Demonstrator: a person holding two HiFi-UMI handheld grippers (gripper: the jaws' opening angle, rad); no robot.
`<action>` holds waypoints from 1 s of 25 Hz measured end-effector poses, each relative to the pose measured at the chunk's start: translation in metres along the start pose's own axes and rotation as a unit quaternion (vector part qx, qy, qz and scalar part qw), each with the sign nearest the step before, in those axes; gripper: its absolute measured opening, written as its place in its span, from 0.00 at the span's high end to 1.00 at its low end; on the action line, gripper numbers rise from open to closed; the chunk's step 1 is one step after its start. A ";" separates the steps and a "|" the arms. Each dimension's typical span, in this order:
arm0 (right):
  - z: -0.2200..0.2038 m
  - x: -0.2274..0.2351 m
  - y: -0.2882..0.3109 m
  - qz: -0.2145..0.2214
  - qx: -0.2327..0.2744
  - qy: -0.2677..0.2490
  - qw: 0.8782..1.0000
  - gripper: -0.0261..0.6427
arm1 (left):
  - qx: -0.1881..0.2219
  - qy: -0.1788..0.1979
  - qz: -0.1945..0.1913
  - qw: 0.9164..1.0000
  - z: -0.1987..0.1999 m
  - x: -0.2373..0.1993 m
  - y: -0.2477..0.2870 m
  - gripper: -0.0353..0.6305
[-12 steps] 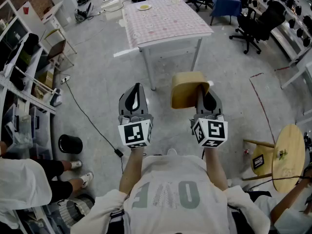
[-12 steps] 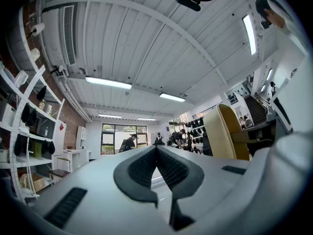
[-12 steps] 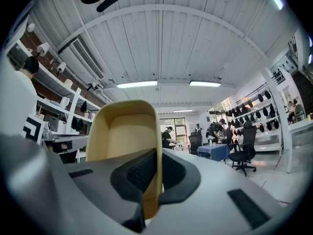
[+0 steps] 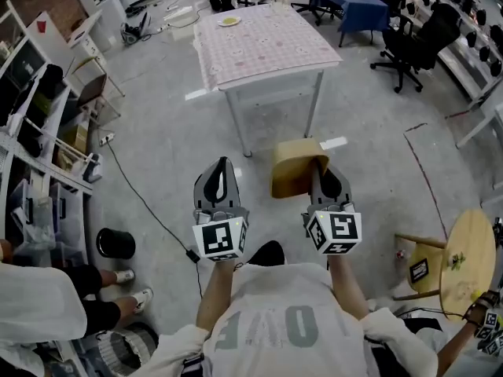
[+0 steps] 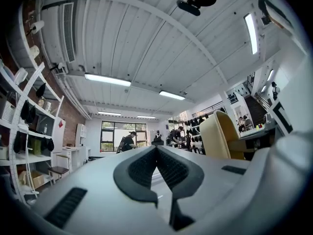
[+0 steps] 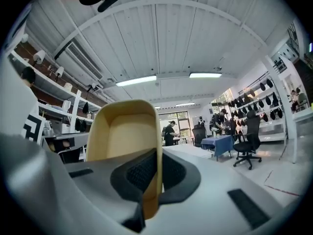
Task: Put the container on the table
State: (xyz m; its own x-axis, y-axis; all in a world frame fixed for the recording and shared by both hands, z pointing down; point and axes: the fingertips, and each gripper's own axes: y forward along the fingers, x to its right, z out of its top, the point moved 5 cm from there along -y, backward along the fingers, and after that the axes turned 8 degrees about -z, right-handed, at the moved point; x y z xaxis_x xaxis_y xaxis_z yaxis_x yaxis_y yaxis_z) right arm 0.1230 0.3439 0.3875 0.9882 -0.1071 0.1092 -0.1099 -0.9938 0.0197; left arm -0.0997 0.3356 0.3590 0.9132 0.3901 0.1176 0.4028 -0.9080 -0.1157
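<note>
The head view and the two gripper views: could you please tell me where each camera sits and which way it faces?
Head view: on the person's head, looking steeply down at the floor and checked-cloth table; forearms, left gripper and right gripper show.
Left gripper view: on the left gripper, looking forward into the room along its shut, empty jaws.
Right gripper view: on the right gripper, looking along jaws clamped on the tan container.
Shared: the tan container shows in all three.

Blk bin point(image 4: 115, 243), office chair point(image 4: 415, 39)
</note>
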 end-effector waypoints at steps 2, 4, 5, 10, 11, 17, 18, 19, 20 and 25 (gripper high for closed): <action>-0.006 0.001 0.006 0.008 -0.007 0.004 1.000 0.92 | -0.001 -0.002 0.005 1.000 -0.004 0.000 0.005 0.91; -0.011 0.002 0.013 0.015 -0.016 0.006 1.000 0.92 | -0.004 -0.006 0.008 1.000 -0.010 -0.003 0.012 0.91; -0.013 0.003 0.017 0.017 -0.020 0.007 1.000 0.92 | -0.005 -0.007 0.007 1.000 -0.013 -0.004 0.017 0.91; -0.018 0.016 0.048 0.011 -0.019 0.006 1.000 0.92 | 0.009 -0.009 -0.006 1.000 -0.025 -0.011 0.055 0.91; -0.018 0.019 0.058 0.009 -0.017 0.005 1.000 0.92 | 0.011 -0.008 -0.008 1.000 -0.027 -0.014 0.066 0.91; -0.004 0.038 0.134 -0.015 0.001 0.001 1.000 0.92 | 0.024 -0.004 -0.027 0.999 -0.032 -0.043 0.157 0.91; 0.000 0.042 0.152 -0.020 0.006 0.001 1.000 0.92 | 0.028 -0.004 -0.032 0.999 -0.031 -0.049 0.177 0.91; 0.004 0.046 0.170 -0.025 0.010 0.001 1.000 0.92 | 0.032 -0.003 -0.036 0.999 -0.031 -0.055 0.196 0.91; 0.007 0.049 0.189 -0.029 0.013 0.003 0.999 0.92 | 0.035 -0.003 -0.040 0.999 -0.032 -0.062 0.216 0.91; 0.022 0.061 0.295 -0.039 0.013 0.007 0.999 0.92 | 0.041 -0.001 -0.051 0.998 -0.034 -0.103 0.317 0.91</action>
State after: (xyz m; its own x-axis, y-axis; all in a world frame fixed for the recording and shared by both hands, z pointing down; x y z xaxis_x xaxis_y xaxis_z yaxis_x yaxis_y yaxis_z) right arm 0.1531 0.0440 0.3782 0.9921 -0.0298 0.1216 -0.0303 -0.9995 0.0019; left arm -0.0681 0.0023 0.3440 0.8677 0.4797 0.1302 0.4966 -0.8482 -0.1843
